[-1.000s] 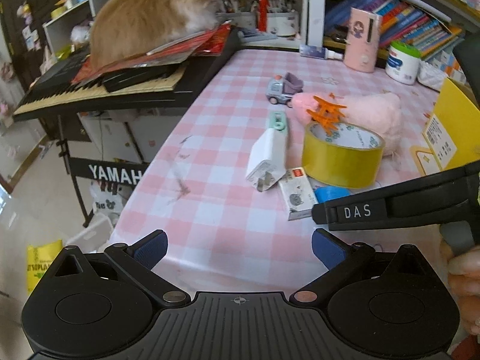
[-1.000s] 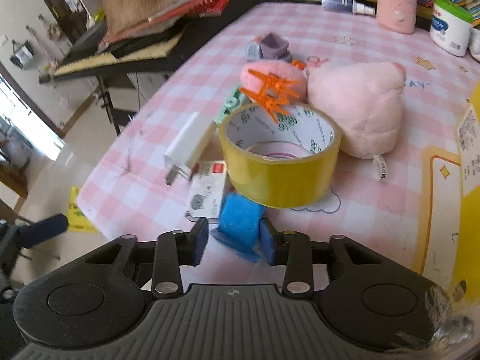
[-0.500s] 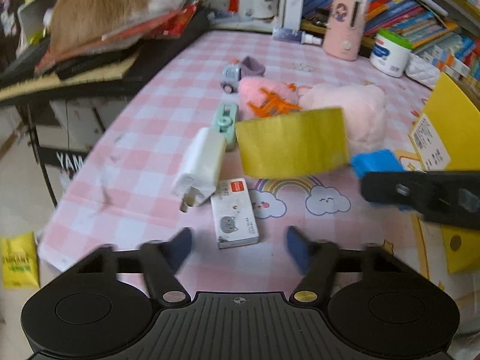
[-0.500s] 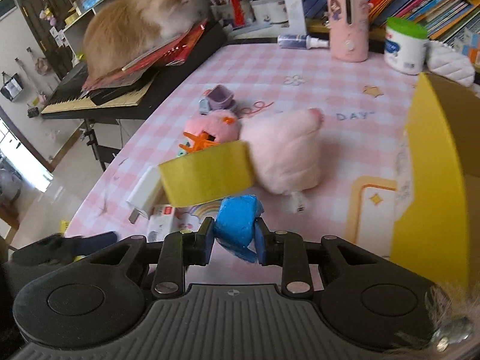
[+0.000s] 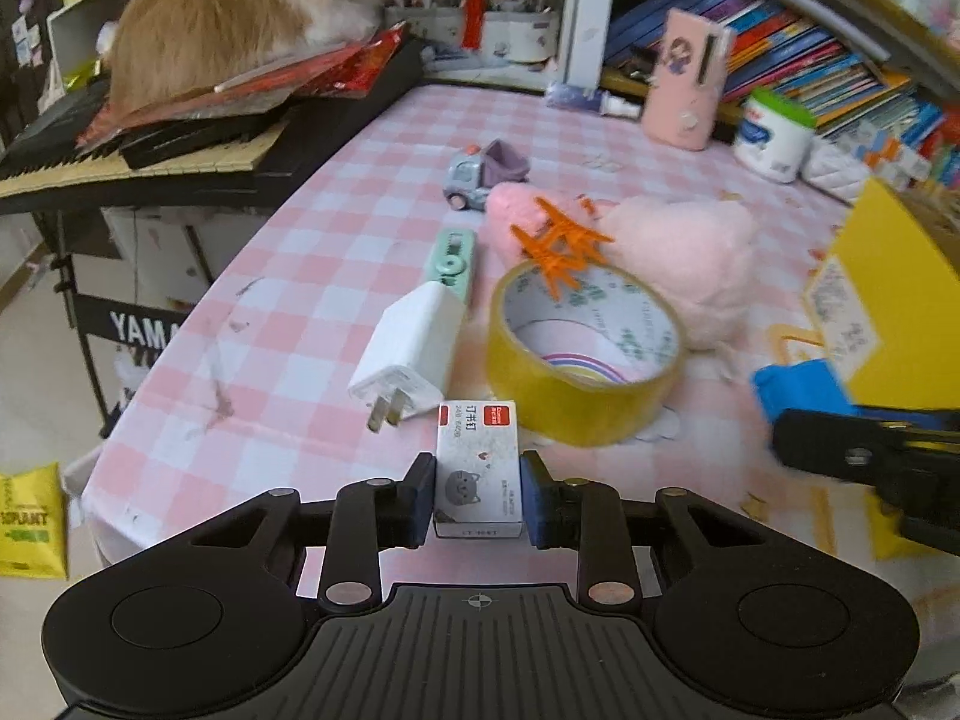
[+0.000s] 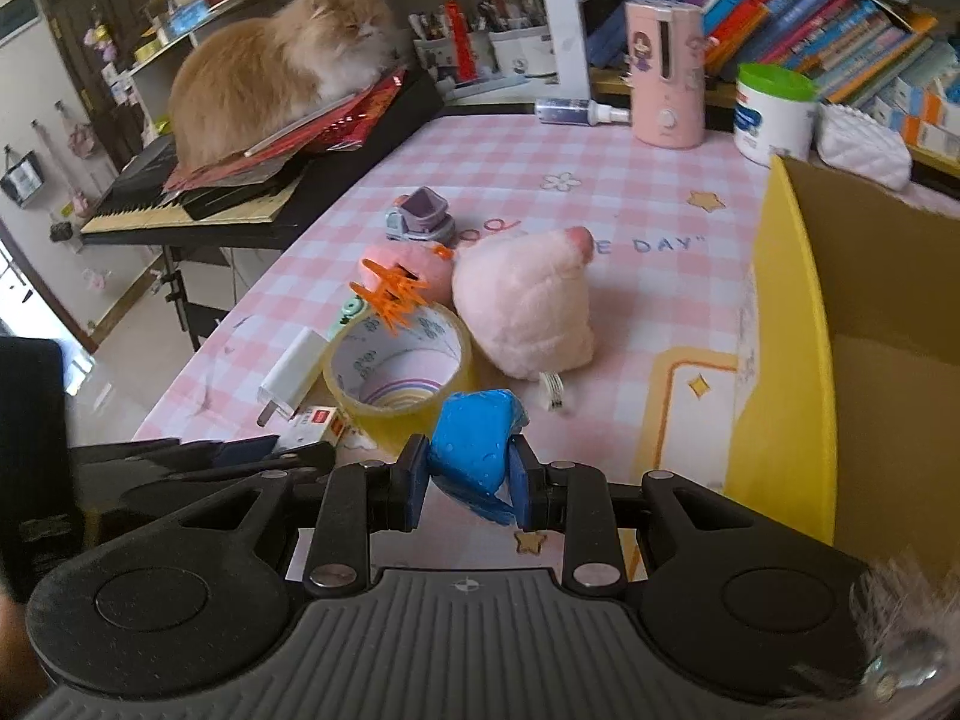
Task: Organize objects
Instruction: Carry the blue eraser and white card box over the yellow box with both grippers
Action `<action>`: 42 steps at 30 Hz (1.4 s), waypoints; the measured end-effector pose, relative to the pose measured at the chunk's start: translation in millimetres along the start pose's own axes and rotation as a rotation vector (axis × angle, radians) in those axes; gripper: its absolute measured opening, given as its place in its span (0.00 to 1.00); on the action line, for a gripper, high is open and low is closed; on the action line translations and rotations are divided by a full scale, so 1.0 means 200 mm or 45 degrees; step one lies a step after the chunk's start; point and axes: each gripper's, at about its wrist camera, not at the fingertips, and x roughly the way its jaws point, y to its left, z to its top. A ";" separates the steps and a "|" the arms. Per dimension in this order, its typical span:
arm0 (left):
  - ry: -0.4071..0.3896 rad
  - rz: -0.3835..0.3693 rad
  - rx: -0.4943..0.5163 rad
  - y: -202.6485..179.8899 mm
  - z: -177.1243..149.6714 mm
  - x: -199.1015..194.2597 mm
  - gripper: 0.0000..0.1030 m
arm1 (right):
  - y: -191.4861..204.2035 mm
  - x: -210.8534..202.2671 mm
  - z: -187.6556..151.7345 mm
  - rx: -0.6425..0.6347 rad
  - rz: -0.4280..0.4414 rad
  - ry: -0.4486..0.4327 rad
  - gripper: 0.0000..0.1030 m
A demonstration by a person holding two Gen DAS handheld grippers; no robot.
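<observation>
My left gripper [image 5: 478,501] is shut on a small white staples box [image 5: 477,474] with a red label, near the table's front edge. My right gripper [image 6: 468,483] is shut on a blue soft packet [image 6: 474,450] and holds it above the table, left of the open yellow box [image 6: 792,360]. The packet also shows in the left wrist view [image 5: 798,390]. A yellow tape roll [image 5: 582,360], an orange clip [image 5: 558,246], a white charger [image 5: 414,354], a pink plush [image 5: 672,258], a green tool [image 5: 453,261] and a toy truck [image 5: 486,174] lie on the pink checked table [image 5: 288,300].
A cat [image 6: 276,78] lies on papers on a keyboard [image 5: 138,156] at the left. A pink device [image 6: 666,78], a white jar [image 6: 774,114] and books [image 6: 810,24] stand along the back. The table's left edge [image 5: 180,354] drops to the floor.
My left gripper moved forward and closed on the staples box. My right gripper lifted the blue packet and carried it right, toward the yellow box.
</observation>
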 end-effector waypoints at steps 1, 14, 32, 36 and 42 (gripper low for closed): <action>-0.006 -0.012 0.004 0.00 -0.01 -0.03 0.27 | 0.00 -0.01 -0.01 0.013 -0.001 0.005 0.25; -0.161 -0.176 0.012 0.06 -0.17 -0.50 0.27 | 0.12 -0.22 -0.24 0.036 -0.059 -0.030 0.25; -0.091 -0.465 0.259 -0.19 -0.44 -0.68 0.27 | 0.04 -0.61 -0.72 0.228 -0.261 -0.066 0.25; -0.084 -0.530 0.328 -0.28 -0.46 -0.69 0.27 | -0.01 -0.68 -0.79 0.303 -0.318 -0.072 0.25; -0.068 -0.619 0.416 -0.41 -0.46 -0.68 0.27 | -0.09 -0.78 -0.86 0.389 -0.407 -0.088 0.25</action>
